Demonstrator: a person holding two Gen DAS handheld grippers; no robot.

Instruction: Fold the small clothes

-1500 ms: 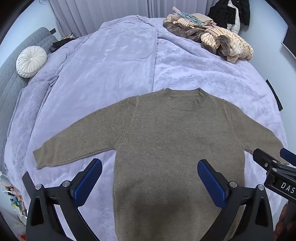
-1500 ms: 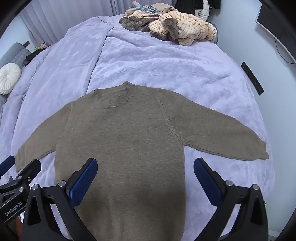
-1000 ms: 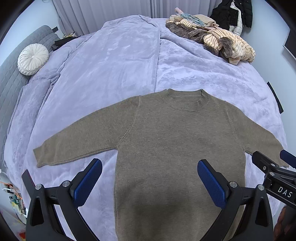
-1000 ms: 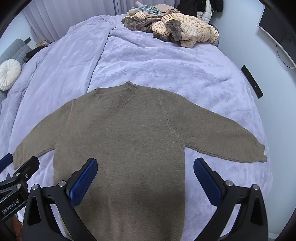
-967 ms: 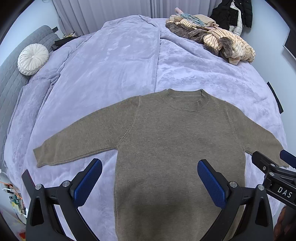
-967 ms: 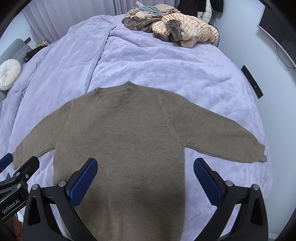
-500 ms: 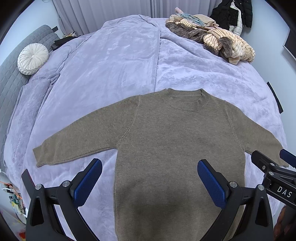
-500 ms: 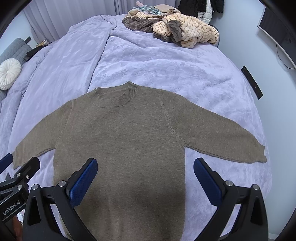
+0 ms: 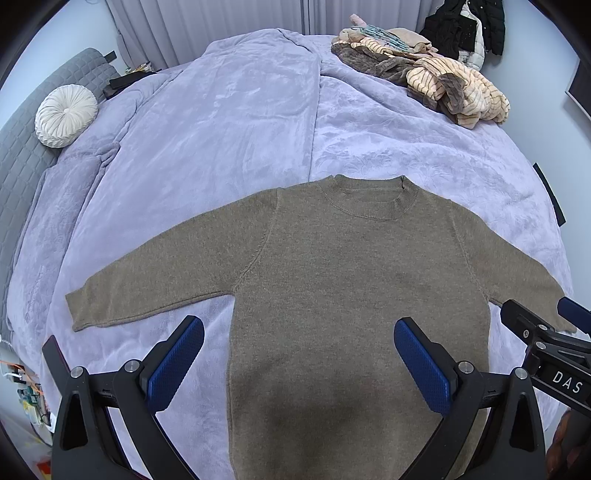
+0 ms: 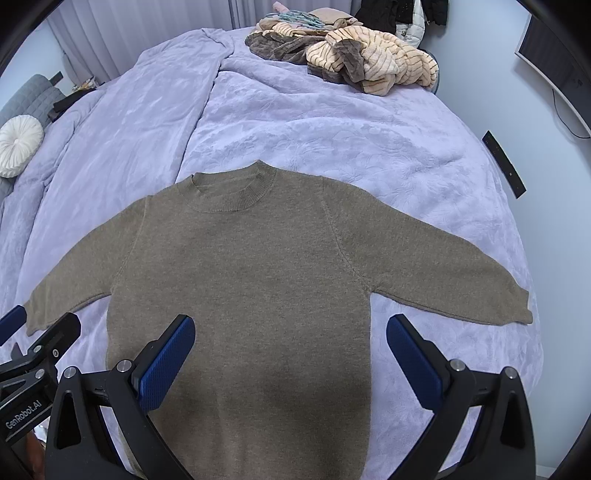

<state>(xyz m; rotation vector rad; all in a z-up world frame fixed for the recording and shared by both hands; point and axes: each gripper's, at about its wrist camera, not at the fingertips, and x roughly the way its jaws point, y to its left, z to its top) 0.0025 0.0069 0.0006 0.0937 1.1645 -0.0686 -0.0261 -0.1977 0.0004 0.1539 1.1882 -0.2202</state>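
On the bed's (image 9: pixel 229 122) near edge the brown sweater (image 9: pixel 351 280) lies flat, sleeves spread; my left gripper (image 9: pixel 299 363) and right gripper (image 10: pixel 290 356) hover above it, jaws wide apart, holding nothing.

a home bedroom: lavender-covered bed (image 9: pixel 229 122), round cushion (image 9: pixel 66 115), curtains (image 9: pixel 207 26)

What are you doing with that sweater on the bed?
A person is about to fold it. The brown sweater lies flat on the purple blanket, sleeves spread out. The left gripper and right gripper hover open over its lower part, holding nothing. No fold is made yet. More clothes are in a pile at the far end.
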